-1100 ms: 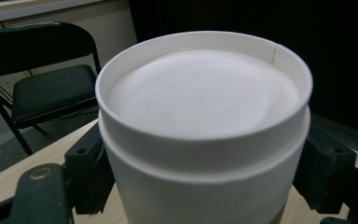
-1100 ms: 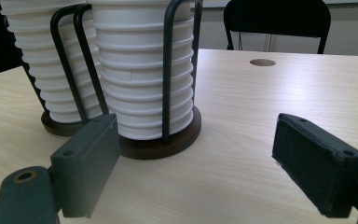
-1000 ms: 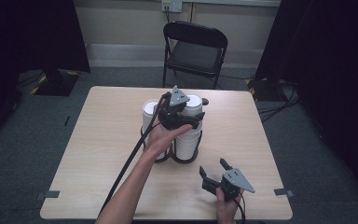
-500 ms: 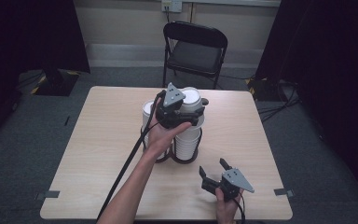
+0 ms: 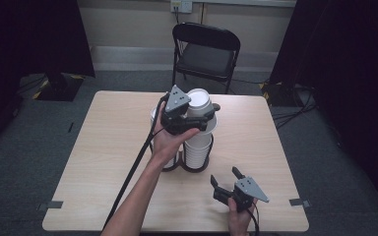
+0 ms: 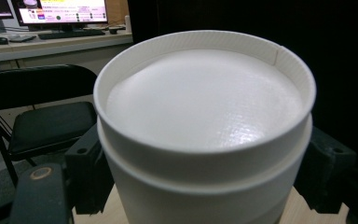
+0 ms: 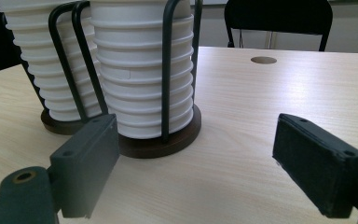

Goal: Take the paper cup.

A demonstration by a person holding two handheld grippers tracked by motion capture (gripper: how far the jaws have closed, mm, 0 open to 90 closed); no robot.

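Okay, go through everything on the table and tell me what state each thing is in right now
Left gripper: shut on the top cup.
Right gripper: open, empty, low over the table.
Cup stacks: upside down, nested, in wire holders.
Folding chair: unfolded, vacant.

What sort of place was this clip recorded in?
Probably a lab or office recording space: black curtains flank a bare wooden table, a folding chair stands behind it, and a desk with monitors sits beyond.

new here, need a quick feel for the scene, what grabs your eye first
The left hand-held gripper clamps the top white cup above two racked cup stacks at the table's middle. The right hand-held gripper rests open near the front edge.
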